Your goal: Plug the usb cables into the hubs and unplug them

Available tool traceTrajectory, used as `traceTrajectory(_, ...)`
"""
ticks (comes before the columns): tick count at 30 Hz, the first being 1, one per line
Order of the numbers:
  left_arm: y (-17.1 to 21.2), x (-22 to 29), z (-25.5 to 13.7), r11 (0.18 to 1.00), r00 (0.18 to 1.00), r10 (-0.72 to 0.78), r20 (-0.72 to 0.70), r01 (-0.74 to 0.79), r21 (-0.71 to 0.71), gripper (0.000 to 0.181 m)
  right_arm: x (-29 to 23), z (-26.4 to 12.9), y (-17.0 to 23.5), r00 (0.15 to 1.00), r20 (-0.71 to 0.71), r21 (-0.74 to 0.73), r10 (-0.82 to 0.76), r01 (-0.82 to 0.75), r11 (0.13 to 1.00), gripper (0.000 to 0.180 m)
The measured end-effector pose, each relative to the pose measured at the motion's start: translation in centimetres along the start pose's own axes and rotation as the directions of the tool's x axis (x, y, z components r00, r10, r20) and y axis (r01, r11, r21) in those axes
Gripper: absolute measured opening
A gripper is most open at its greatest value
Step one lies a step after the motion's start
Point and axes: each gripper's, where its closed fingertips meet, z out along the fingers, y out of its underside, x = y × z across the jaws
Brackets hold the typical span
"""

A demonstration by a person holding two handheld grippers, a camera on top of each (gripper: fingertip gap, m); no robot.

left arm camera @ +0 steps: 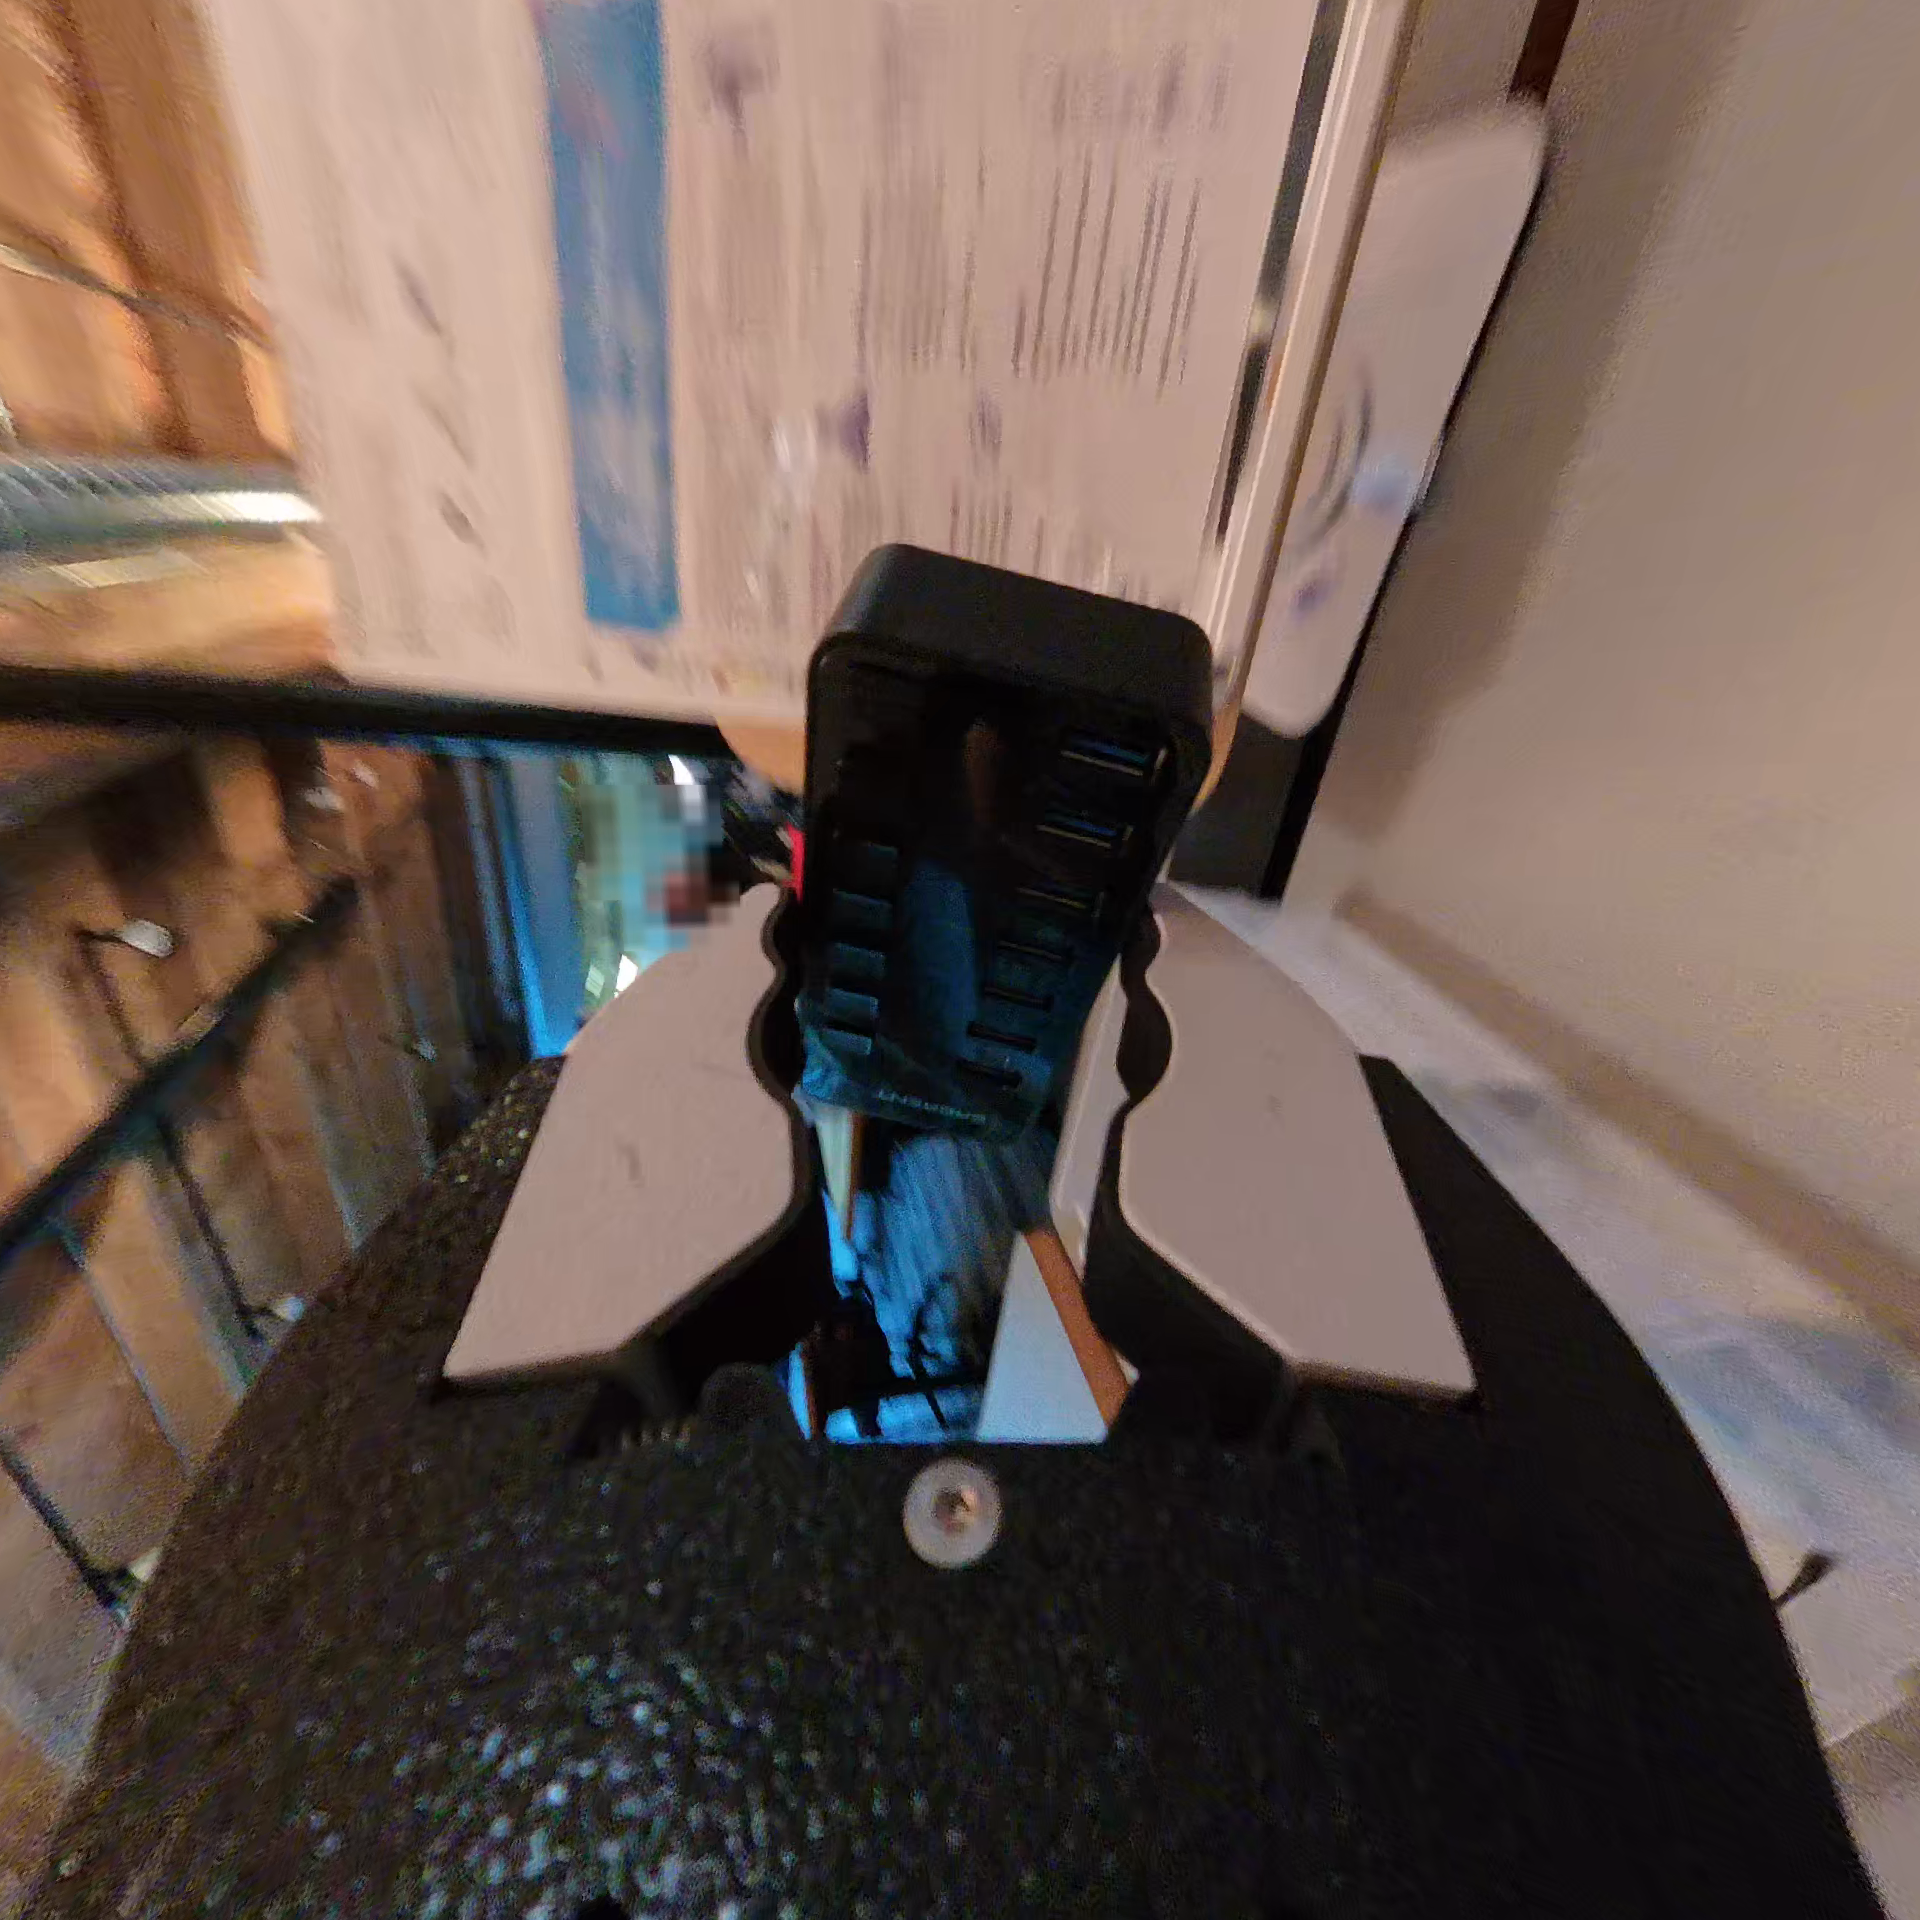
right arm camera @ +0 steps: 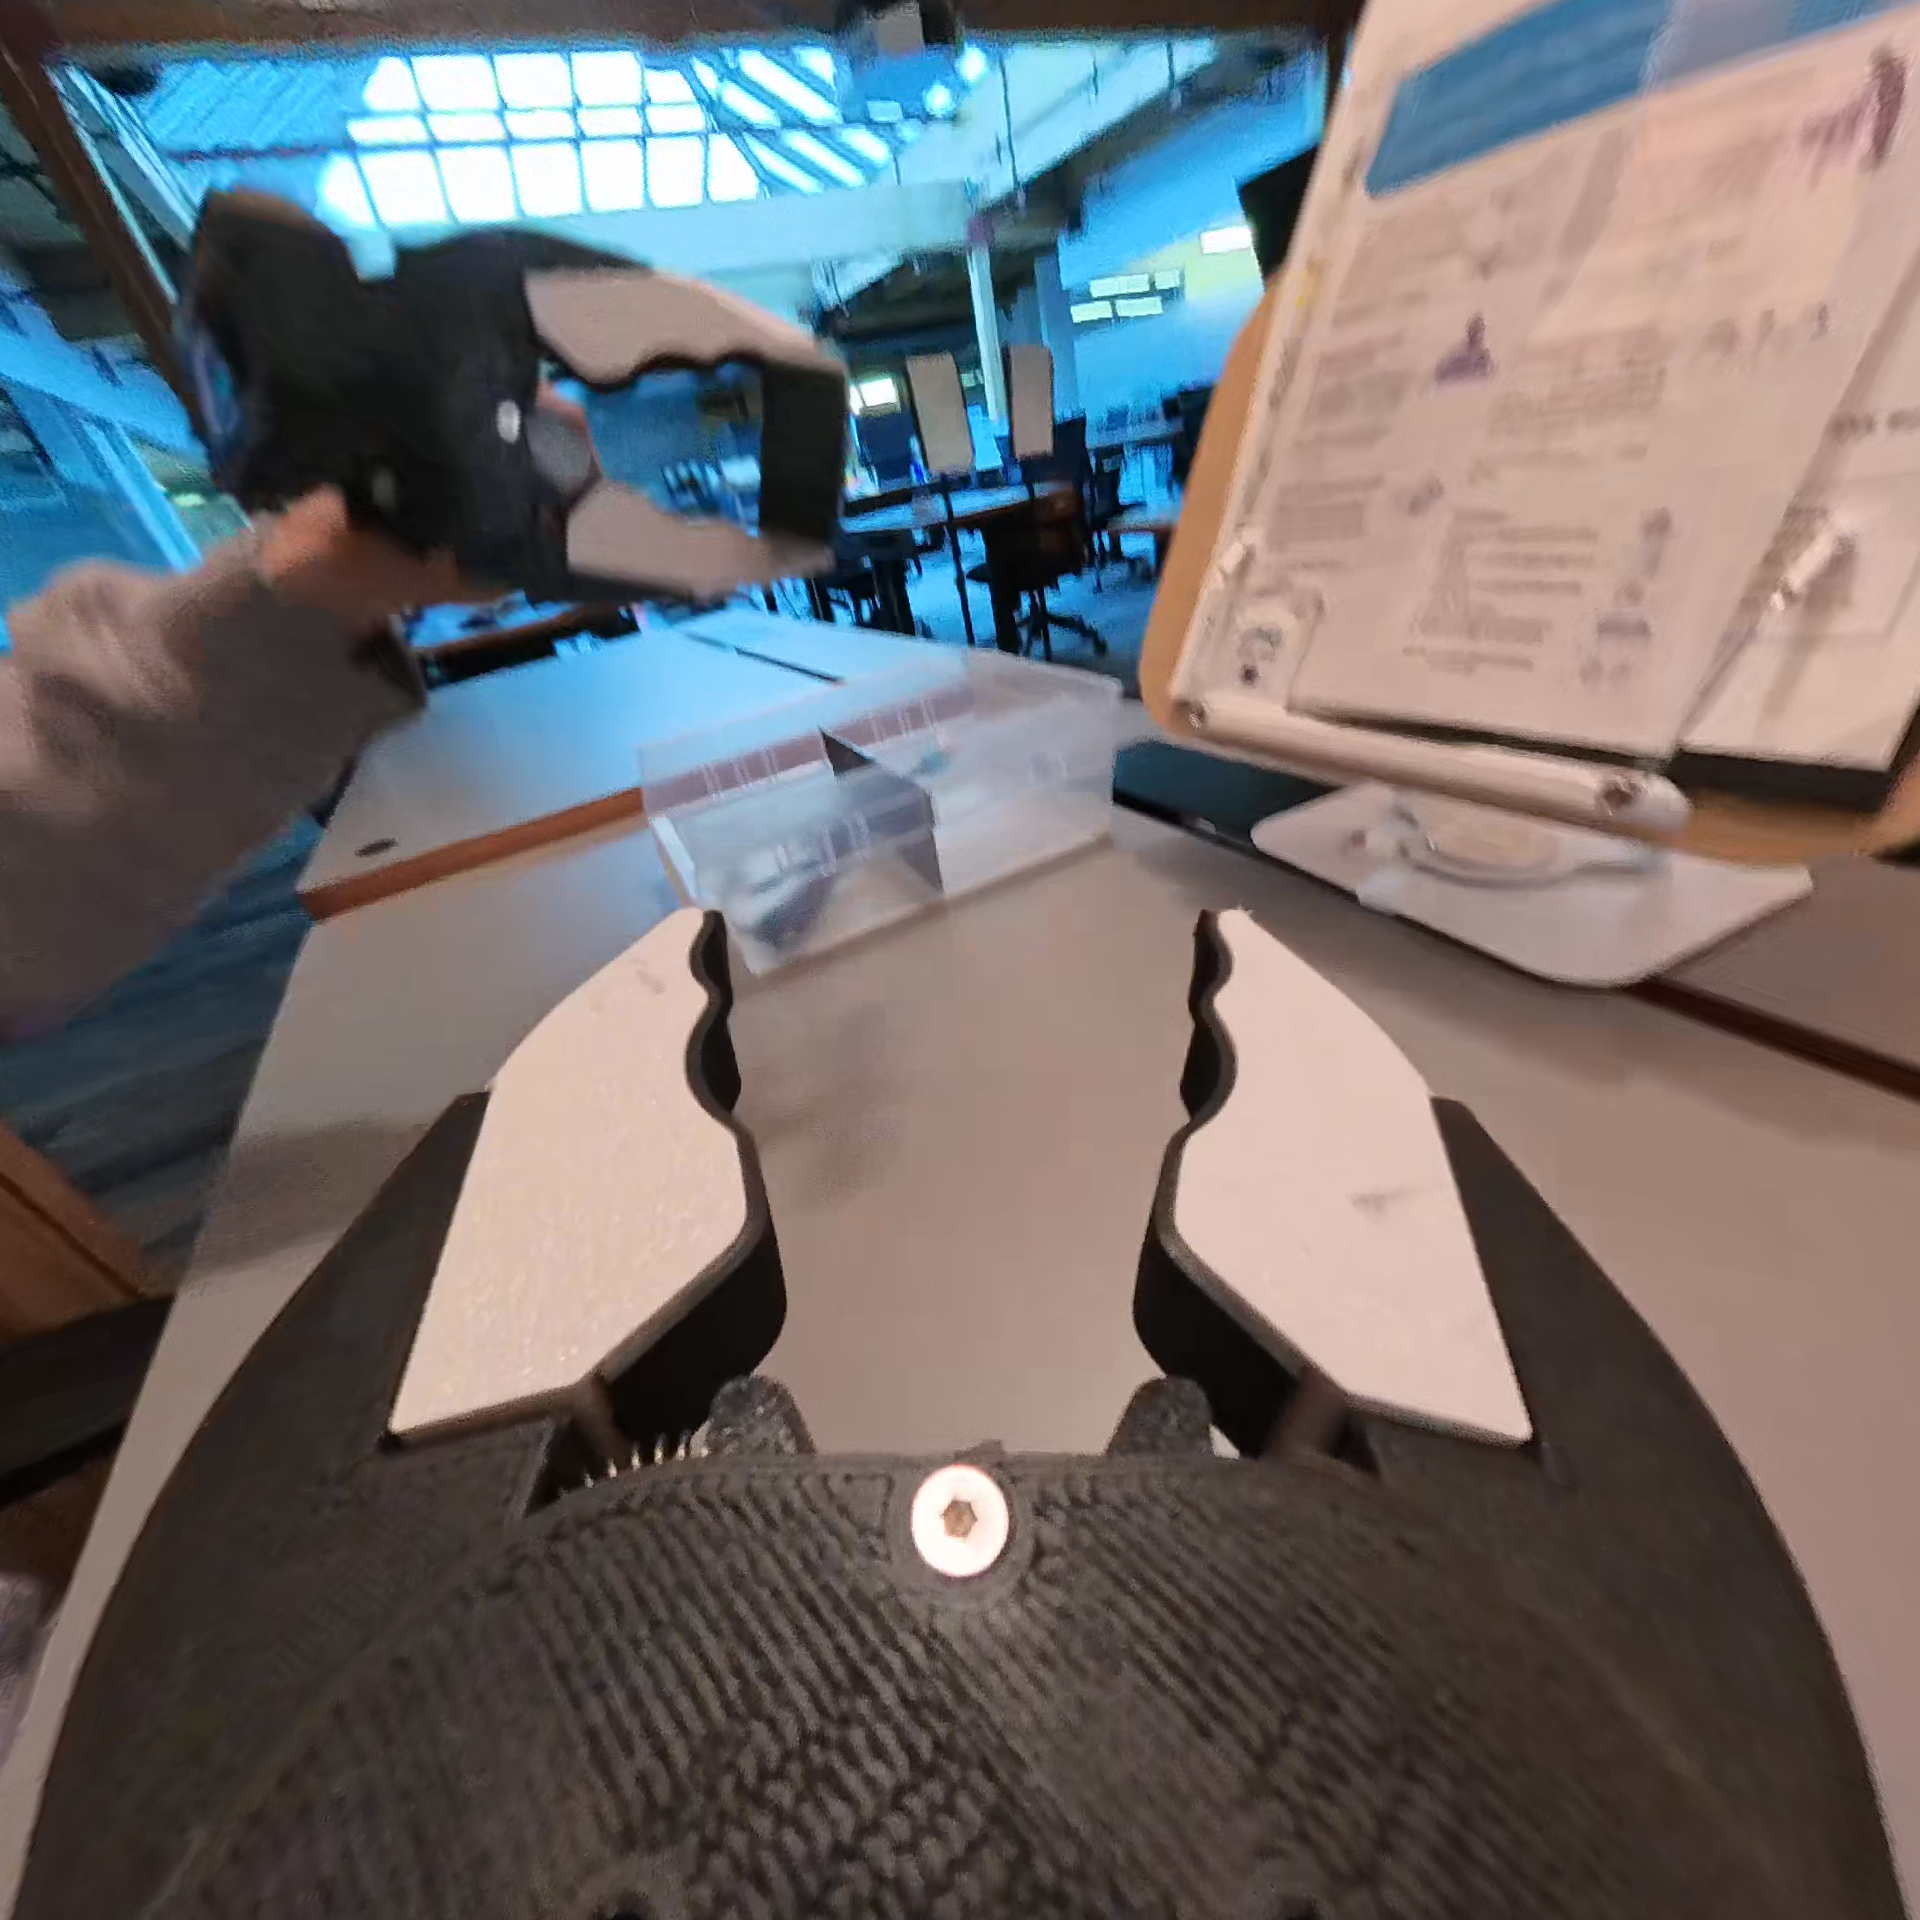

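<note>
My left gripper [left arm camera: 956,935] is shut on a black USB hub [left arm camera: 997,831] with two rows of ports facing the camera; it holds the hub up in the air. In the right wrist view the left gripper [right arm camera: 790,457] shows at upper left, held by a hand in a grey sleeve, with the black hub [right arm camera: 802,449] between its fingers. My right gripper [right arm camera: 961,935] is open and empty, low over the grey table [right arm camera: 966,1195]. No USB cable shows clearly in either view.
A clear plastic box [right arm camera: 883,800] stands on the table just past my right gripper. A book stand [right arm camera: 1538,894] with an open printed page [right arm camera: 1558,416] stands at the right. The table's left edge drops to blue floor. A wall is at right in the left wrist view.
</note>
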Motion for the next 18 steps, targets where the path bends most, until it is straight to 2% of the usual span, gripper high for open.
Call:
traceTrajectory(1, -2.7, 0.9, -1.6, 0.999, 0.999, 0.014, 0.042, -0.016, 0.051, 0.059, -1.0, 0.4, -0.9, 1.0, 0.013, 0.038, -0.01, 0.009, 0.999, 0.085)
traceTrajectory(5, -11.5, 5.7, -6.2, 0.97, 0.991, -0.014, 0.134, -0.019, 0.244, 0.059, -5.0, 1.9, -2.7, 0.993, 0.099, 0.103, -0.065, 0.055, 0.993, 0.078)
traceTrajectory(8, -15.4, 7.7, -8.5, 0.947, 0.979, 0.004, 0.202, -0.069, 0.315, 0.059, -6.7, 2.0, -3.3, 0.989, 0.124, 0.132, -0.076, 0.06, 0.989, 0.069)
traceTrajectory(11, -17.1, 8.7, -9.7, 0.937, 0.974, 0.005, 0.226, -0.084, 0.34, 0.059, -8.3, 1.3, -3.7, 0.98, 0.183, 0.176, -0.075, 0.042, 0.983, 0.043)
traceTrajectory(13, -17.2, 8.7, -10.0, 0.941, 0.967, 0.013, 0.253, -0.098, 0.323, 0.06, -8.0, 1.1, -3.4, 0.984, 0.153, 0.162, -0.087, 0.062, 0.985, 0.031)
traceTrajectory(18, -17.4, 8.9, -10.2, 0.936, 0.951, 0.03, 0.308, -0.135, 0.324, 0.06, -7.8, 0.6, -3.1, 0.976, 0.14, 0.164, -0.164, 0.141, 0.976, 0.029)
